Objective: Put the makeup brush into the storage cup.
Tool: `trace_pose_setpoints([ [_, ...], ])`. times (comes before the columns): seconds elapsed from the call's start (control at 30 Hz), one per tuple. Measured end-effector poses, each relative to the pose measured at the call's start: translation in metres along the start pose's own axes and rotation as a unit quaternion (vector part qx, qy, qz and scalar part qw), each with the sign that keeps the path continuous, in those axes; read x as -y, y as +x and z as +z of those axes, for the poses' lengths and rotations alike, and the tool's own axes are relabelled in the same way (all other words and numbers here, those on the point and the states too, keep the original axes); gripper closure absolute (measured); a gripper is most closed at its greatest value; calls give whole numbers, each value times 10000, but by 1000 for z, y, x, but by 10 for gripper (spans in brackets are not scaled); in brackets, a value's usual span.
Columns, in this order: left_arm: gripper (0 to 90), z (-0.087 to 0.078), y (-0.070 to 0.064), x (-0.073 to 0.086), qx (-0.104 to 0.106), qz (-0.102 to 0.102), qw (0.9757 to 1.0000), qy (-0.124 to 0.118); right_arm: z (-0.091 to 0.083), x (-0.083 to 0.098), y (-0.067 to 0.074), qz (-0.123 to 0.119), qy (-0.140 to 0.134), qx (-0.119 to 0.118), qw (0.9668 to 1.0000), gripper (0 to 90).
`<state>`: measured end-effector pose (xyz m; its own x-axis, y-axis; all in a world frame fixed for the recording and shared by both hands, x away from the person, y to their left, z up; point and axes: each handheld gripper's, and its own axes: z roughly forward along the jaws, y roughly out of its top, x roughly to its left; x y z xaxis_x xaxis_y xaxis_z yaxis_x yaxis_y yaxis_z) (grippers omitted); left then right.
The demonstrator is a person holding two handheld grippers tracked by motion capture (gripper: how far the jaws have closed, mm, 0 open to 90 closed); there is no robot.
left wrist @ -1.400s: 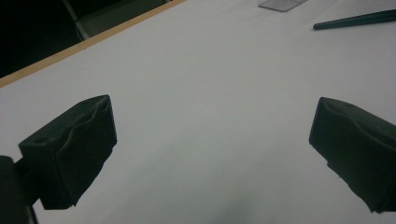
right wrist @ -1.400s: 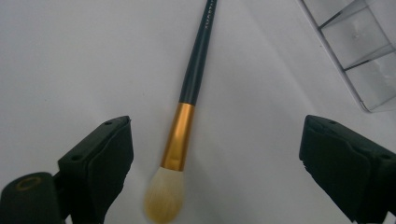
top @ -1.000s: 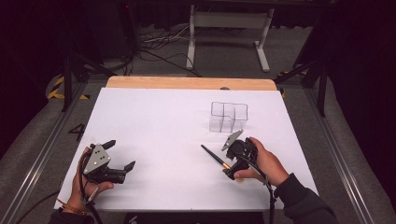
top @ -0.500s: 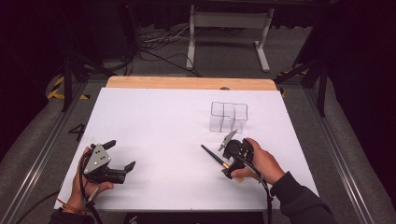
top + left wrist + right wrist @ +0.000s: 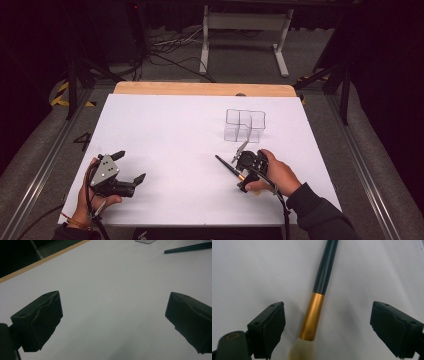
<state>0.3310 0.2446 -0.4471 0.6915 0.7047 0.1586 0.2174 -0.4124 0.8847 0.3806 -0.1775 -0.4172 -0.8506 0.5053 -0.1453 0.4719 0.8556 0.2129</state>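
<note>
Black-handled brush [image 5: 322,285] is seen lying flat on the white table [image 5: 165,135], between the wide-open jaws of the right gripper [image 5: 325,332]. Probably light and stiff, it is best gripped at the gold collar [image 5: 312,315], not the soft bristles. The left gripper [image 5: 112,325] is held open and empty.

Clear compartment organizer [image 5: 244,125] on white table [image 5: 170,130]; cables [image 5: 170,47], metal stand [image 5: 245,22] behind.

Even overhead light falls on the white worktop [image 5: 175,145], which is bright with no glare, while the room around it is nearly black. Shadows are soft and faint. Both gripper views look dimmer and greyish, with the near black jaws slightly blurred.
</note>
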Motion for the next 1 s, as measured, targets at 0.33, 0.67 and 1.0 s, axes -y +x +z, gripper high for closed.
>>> trace_pose_setpoints([
  [0.33,17,0,0,0,21,14,10000,10,5,-2,2,-155,286,-110,9994,222],
  [0.67,18,1,-1,0,49,27,10000,40,7,-3,1,-167,341,-264,9989,316],
  [1.0,18,2,-1,0,95,14,9999,58,4,-3,2,-222,402,-524,9976,564],
])
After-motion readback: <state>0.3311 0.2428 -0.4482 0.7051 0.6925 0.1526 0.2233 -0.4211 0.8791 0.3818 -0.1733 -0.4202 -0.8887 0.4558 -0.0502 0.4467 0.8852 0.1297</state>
